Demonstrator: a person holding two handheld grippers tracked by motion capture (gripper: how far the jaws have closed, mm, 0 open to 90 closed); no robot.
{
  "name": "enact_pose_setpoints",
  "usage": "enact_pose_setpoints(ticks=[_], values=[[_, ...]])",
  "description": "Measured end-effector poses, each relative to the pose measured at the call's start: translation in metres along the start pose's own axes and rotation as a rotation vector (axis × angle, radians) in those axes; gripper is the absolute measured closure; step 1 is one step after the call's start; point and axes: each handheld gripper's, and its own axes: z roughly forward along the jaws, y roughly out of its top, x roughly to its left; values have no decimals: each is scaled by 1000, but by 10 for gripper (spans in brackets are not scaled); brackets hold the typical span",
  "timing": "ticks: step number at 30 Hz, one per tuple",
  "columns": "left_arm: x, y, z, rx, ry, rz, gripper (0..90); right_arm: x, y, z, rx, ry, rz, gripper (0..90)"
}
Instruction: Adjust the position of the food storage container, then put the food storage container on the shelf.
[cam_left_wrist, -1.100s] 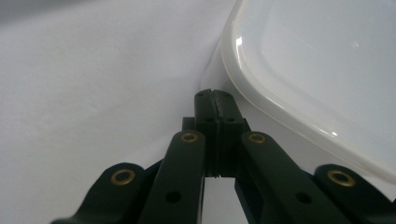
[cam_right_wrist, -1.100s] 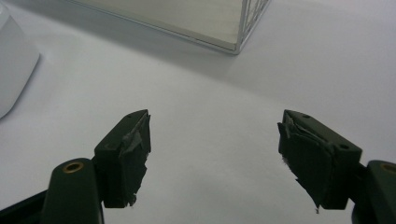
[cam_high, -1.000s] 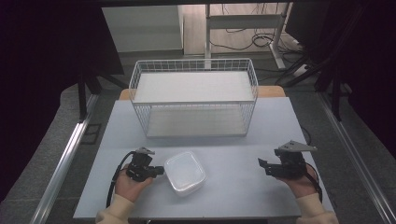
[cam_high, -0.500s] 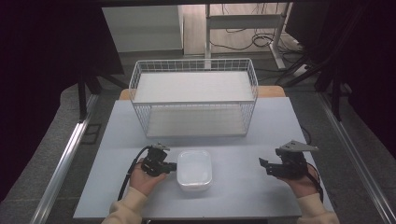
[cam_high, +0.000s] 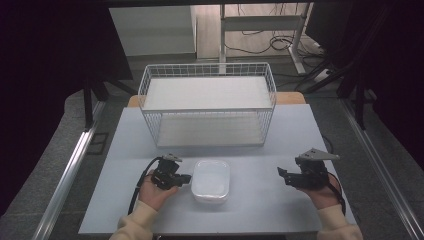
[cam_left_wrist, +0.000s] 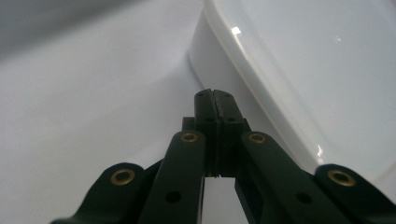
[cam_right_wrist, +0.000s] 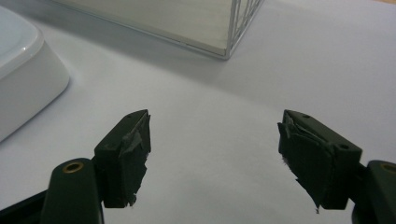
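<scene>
A white lidded plastic box (cam_high: 211, 180) lies on the pale table (cam_high: 260, 150), near the front and a little left of centre. My left gripper (cam_high: 188, 178) is shut with nothing in it, its tips right at the box's left side. In the left gripper view the closed fingertips (cam_left_wrist: 215, 99) sit just beside the wall of the box (cam_left_wrist: 299, 70); whether they touch it I cannot tell. My right gripper (cam_high: 281, 174) rests at the table's front right, well apart from the box. Its jaws stand open around bare table (cam_right_wrist: 215, 135), and the box (cam_right_wrist: 23, 74) shows at the far left.
A white wire basket (cam_high: 207, 107) with two shelf levels stands at the back middle of the table, and its corner (cam_right_wrist: 229, 42) is visible in the right gripper view. Black cables trail from both grippers. Dark floor, metal rails and a desk frame surround the table.
My left hand has pushed the box rightward and turned it square to the table edge, with the shut gripper staying at its left side. The right gripper has kept still.
</scene>
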Motion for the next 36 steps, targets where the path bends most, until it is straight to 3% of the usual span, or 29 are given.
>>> enact_pose_setpoints(ticks=[1,3,4,6,7,8,9,11,12,20,28,36], values=[[2,-2,-4,-22,-4,-20,897,0,1,1,-2,4,0,252],[5,-6,-11,-44,4,-18,896,0,2,4,-4,18,-5,252],[7,-8,-18,-80,2,-25,858,0,4,6,-5,28,-6,252],[9,-9,-25,-143,5,-48,714,1,4,9,-5,42,-5,252],[9,-9,-25,-143,5,-48,617,1,4,9,-5,42,-5,252],[9,-9,-30,-176,22,-60,617,2,5,10,-3,51,-6,251],[8,-9,-36,-223,50,-68,462,5,4,13,0,69,-9,248],[8,-9,-39,-239,50,-71,427,6,4,13,-1,78,-11,246],[9,-8,-43,-255,40,-87,349,9,5,13,-5,98,-15,243],[13,-9,-48,-283,38,-116,290,15,5,8,-35,144,-10,230],[6,-4,-53,-303,-4,-99,274,22,7,1,-65,166,20,219],[6,-3,-49,-282,-27,-92,282,33,9,4,-70,215,65,247]])
